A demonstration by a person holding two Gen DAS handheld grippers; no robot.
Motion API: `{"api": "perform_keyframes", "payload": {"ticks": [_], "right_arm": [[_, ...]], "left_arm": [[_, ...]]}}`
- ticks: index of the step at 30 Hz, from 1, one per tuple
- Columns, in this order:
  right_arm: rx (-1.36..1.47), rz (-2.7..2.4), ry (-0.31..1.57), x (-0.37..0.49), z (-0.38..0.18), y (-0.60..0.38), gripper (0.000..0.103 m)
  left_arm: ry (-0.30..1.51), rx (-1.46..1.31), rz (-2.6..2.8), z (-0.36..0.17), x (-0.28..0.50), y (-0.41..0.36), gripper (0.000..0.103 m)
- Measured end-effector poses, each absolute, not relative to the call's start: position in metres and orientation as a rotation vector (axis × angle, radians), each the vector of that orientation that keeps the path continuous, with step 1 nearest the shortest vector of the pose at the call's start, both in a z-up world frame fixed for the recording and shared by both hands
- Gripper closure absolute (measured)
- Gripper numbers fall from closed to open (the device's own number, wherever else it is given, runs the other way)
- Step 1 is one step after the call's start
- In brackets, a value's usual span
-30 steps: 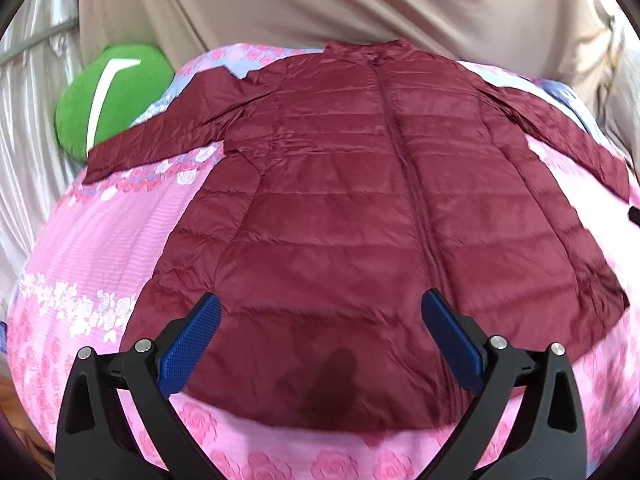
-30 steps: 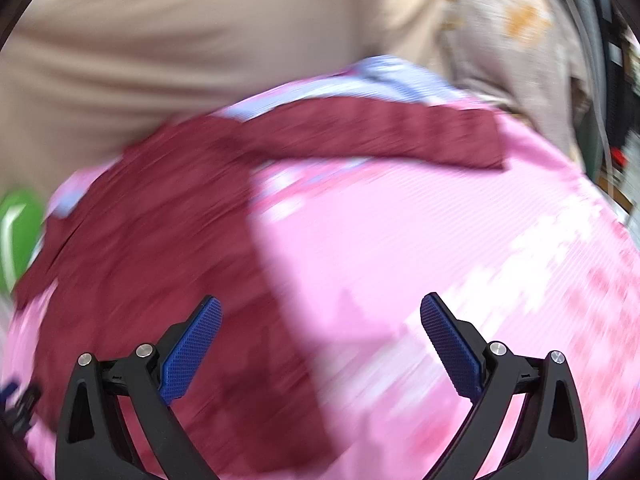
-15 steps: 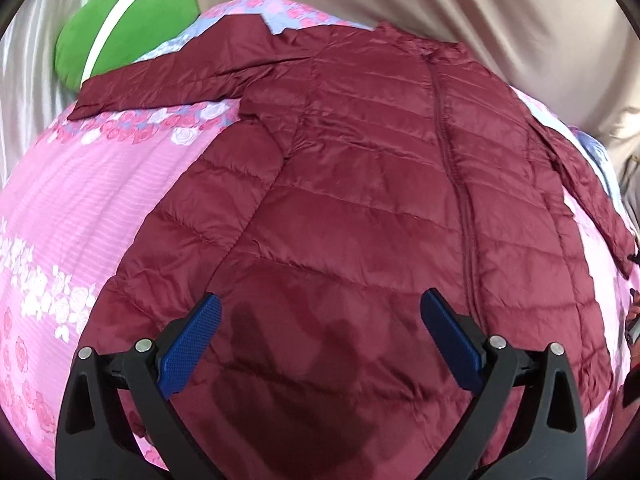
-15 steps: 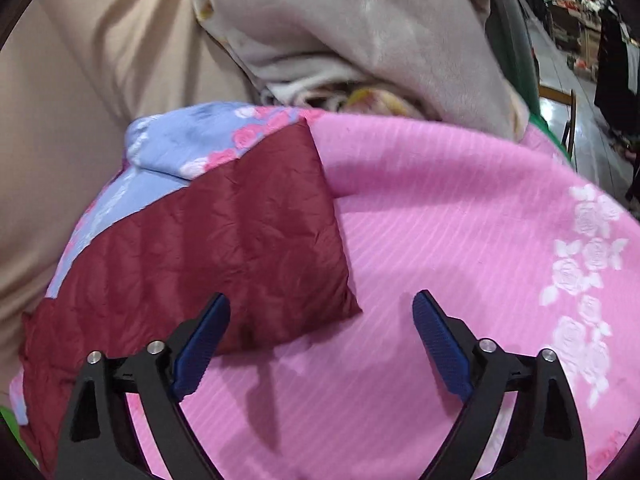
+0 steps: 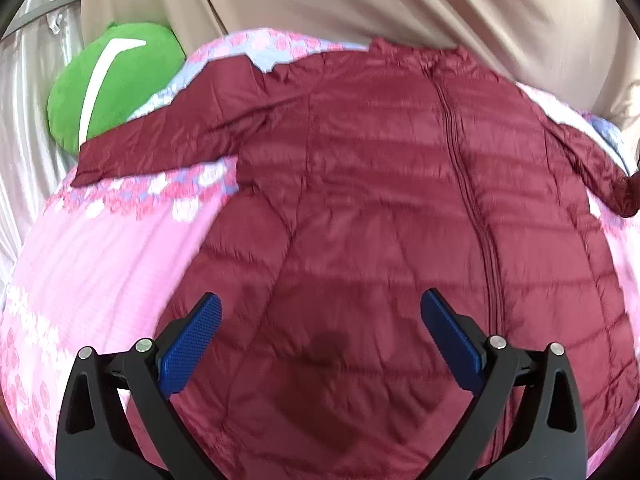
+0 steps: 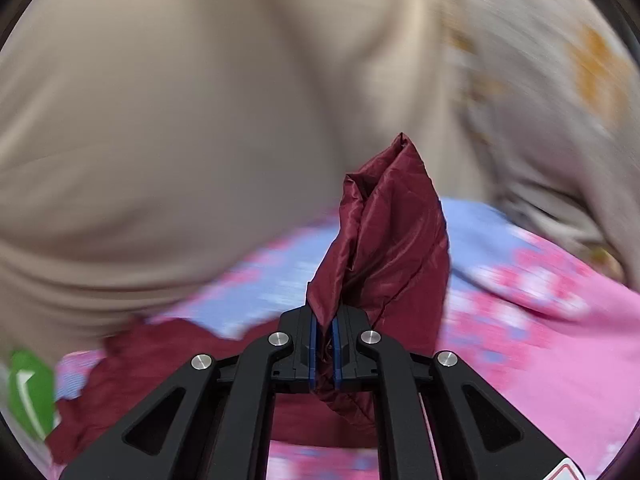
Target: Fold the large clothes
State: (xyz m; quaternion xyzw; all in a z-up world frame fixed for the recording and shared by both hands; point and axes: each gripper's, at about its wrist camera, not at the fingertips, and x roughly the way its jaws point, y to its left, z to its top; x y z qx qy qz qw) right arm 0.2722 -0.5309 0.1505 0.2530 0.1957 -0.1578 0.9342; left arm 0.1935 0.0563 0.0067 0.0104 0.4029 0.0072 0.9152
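Note:
A dark red quilted jacket (image 5: 380, 208) lies front up and zipped on a pink floral bedspread (image 5: 100, 264), its left sleeve (image 5: 160, 136) stretched out to the left. My left gripper (image 5: 320, 320) is open and empty, hovering over the jacket's lower half. My right gripper (image 6: 325, 340) is shut on the cuff of the jacket's right sleeve (image 6: 392, 240) and holds it lifted off the bed. The lifted sleeve end also shows at the right edge of the left wrist view (image 5: 620, 192).
A green cushion (image 5: 112, 84) lies at the bed's far left, also in the right wrist view (image 6: 30, 392). A beige curtain (image 5: 360, 0) hangs behind the bed. Patterned grey cloth (image 6: 560, 80) is piled at the far right.
My right gripper has closed on the right sleeve's cuff and raised it off the bedspread. My left gripper has stayed open and shifted slightly over the jacket.

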Motion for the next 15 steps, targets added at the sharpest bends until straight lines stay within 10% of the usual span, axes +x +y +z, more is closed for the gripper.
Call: {"api": "perform_keyframes", "payload": {"ticks": [7,15], "right_arm": [[0.281,0.177,0.400,0.371,0.211,-0.301,0.096],[0.130,0.464,0.677,0.429,0.113,-0.106,0.089]], "left_arm": [[0.768,-0.020,0.004,0.027,0.210,0.070,0.006],[0.745,-0.057,0.016,0.029,0.232,0.098,0.005]]}}
